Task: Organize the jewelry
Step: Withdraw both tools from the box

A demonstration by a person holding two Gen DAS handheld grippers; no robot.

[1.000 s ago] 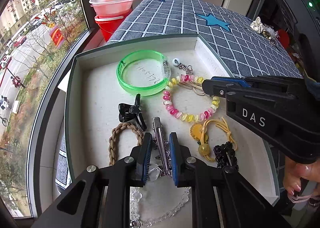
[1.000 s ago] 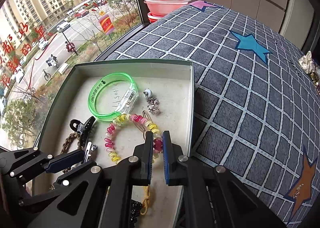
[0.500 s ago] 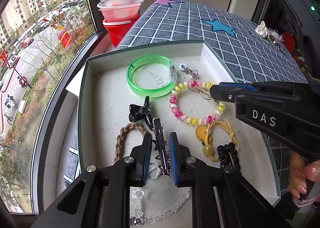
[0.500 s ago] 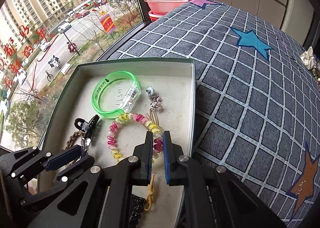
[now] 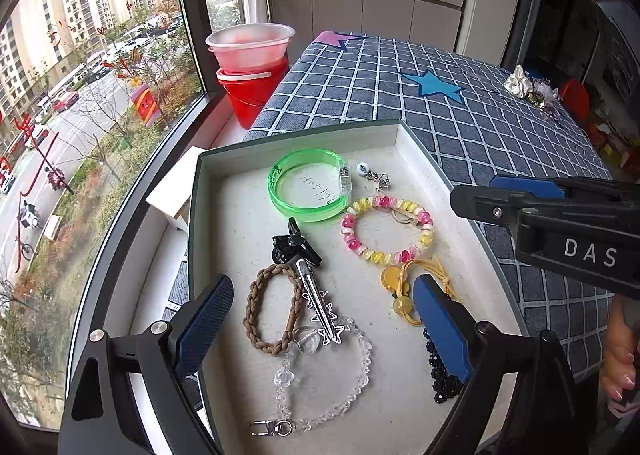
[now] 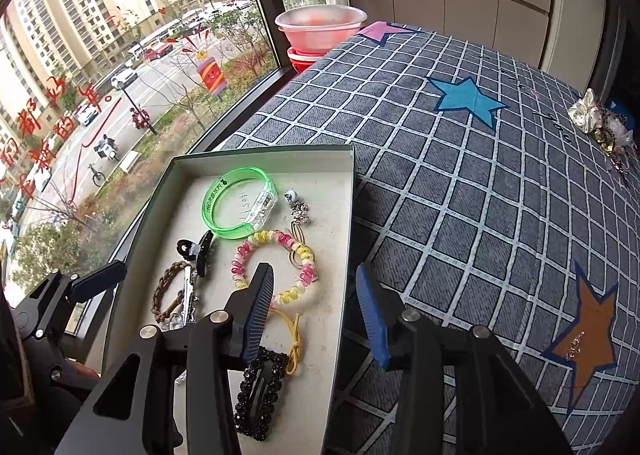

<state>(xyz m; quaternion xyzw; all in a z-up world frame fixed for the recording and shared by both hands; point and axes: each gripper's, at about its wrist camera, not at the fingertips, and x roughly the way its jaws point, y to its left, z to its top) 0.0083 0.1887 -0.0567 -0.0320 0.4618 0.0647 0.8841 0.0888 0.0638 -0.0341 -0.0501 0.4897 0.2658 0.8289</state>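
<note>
A shallow white tray (image 5: 224,215) holds the jewelry. My left gripper (image 5: 322,325) hovers over its near end. Its jaws are opening wide, and the silver star hair clip (image 5: 320,303) lies loose on the tray between them, across a brown braided hair tie (image 5: 272,307). My right gripper (image 6: 316,311) straddles the tray's right wall (image 6: 346,239). Its jaws are opening with nothing gripped, just above the pink-and-yellow bead bracelet (image 6: 276,259). A green bangle (image 5: 310,191), a black claw clip (image 5: 294,245) and a clear bead bracelet (image 5: 332,387) also lie in the tray.
The tray sits at the edge of a grey checked cloth with stars (image 6: 460,175), beside a window. A red bucket with pink basins (image 5: 250,67) stands behind it. A small pile of jewelry (image 6: 600,123) lies at the cloth's far right. A person's hand (image 5: 620,359) holds the right gripper.
The left jaws have let go of the silver star clip, which now lies on the tray. The right jaws have parted too. Both grippers have lifted back from the tray.
</note>
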